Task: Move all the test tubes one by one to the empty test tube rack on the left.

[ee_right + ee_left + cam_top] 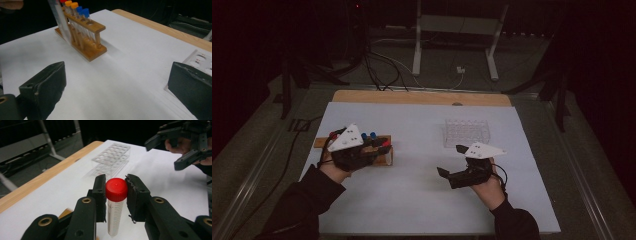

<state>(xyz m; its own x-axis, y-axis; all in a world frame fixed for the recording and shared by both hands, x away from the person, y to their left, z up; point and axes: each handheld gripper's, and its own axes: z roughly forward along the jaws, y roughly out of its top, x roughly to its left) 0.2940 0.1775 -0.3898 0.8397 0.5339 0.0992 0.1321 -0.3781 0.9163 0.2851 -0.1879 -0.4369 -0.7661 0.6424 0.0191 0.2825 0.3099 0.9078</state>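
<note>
Tube (115,205) with red cap stands clamped upright inside left gripper (116,195).

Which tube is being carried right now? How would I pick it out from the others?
Start at the white sheet covering the table, then find the wooden rack on its left side. Just beside it, the left gripper pinches a clear tube by its cap. That tube's cap is red and it hangs free, while the orange- and blue-capped tubes stand in the rack.
</note>
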